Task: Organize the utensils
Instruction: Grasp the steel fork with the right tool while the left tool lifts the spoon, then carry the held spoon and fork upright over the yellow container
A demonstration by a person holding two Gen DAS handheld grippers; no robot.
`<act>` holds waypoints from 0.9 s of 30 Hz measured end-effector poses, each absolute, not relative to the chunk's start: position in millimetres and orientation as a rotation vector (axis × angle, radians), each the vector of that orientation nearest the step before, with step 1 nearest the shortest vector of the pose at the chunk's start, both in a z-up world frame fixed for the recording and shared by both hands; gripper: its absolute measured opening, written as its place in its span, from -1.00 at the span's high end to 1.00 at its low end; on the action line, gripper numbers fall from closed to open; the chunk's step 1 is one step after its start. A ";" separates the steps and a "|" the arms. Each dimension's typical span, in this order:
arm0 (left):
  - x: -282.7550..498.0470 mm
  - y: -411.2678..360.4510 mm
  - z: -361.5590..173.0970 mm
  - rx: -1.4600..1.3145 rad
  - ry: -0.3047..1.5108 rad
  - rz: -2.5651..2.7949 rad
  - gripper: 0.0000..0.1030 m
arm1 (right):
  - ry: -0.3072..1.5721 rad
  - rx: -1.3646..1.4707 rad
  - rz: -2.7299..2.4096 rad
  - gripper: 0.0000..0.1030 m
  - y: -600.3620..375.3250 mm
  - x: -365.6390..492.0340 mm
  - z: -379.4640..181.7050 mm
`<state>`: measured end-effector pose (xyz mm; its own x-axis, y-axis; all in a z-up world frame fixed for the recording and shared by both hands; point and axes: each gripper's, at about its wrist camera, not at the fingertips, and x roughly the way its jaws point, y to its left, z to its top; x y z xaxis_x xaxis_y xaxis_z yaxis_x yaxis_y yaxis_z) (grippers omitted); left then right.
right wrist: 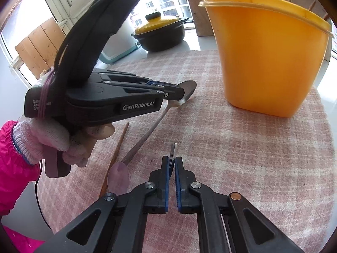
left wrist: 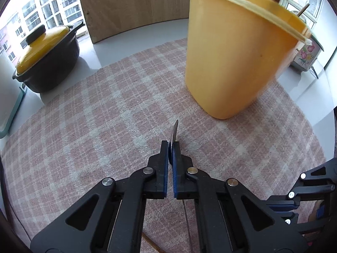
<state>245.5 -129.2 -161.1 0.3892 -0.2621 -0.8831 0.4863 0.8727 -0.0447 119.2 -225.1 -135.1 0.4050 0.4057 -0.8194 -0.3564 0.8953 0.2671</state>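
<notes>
- Your left tool (left wrist: 171, 145) is clenched on a metal spoon (right wrist: 188, 89); in the left wrist view only a thin edge of the spoon's bowl sticks out past the blue pads, and in the right wrist view you can see the bowl beyond the tool's tip, with the handle slanting down toward the near left.
- Your right tool (right wrist: 172, 161) is clenched on a fork (right wrist: 173, 147), its tines pointing up and away just past the pads.
- A wooden stick-like utensil (right wrist: 118, 147) lies on the cloth to the left of the right tool, next to the spoon's handle.
- Just left of the right tool there is also a pale purple, translucent spoon bowl (right wrist: 118, 178); I cannot tell which handle it belongs to.
- The orange utensil holder (right wrist: 271, 59) stands upright on the far right of the cloth, well apart from both tools, with wooden handles showing above its rim in the left wrist view.
- All of this sits on a pink checked cloth (right wrist: 242, 147) spread over the white tabletop (left wrist: 130, 35).
- Your left hand (right wrist: 63, 141), in a pale knit glove with a bright pink sleeve, grips the left tool's handle.
- Far left, a black pot with a yellow lid (left wrist: 48, 57) stands on the tabletop, off the cloth.
- A wooden board (left wrist: 134, 4) leans upright behind it all.
</notes>
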 end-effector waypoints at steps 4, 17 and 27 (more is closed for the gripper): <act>250.1 -131.4 -167.6 0.227 1.096 -0.475 0.98 | 1.061 0.054 0.483 0.95 -225.2 121.8 -137.7; 224.5 -93.0 -112.0 0.107 0.970 -0.432 0.98 | 0.974 0.070 0.466 0.98 -235.8 107.2 -104.4; 205.2 -66.0 -65.8 0.016 0.869 -0.406 0.98 | 0.841 0.069 0.405 1.00 -256.0 93.1 -60.0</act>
<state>205.2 -66.0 -65.8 0.5747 -0.3398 -0.7445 0.3528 0.9237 -0.1493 93.1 -256.0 -60.0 0.5952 0.3755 -0.7105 -0.3212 0.9216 0.2179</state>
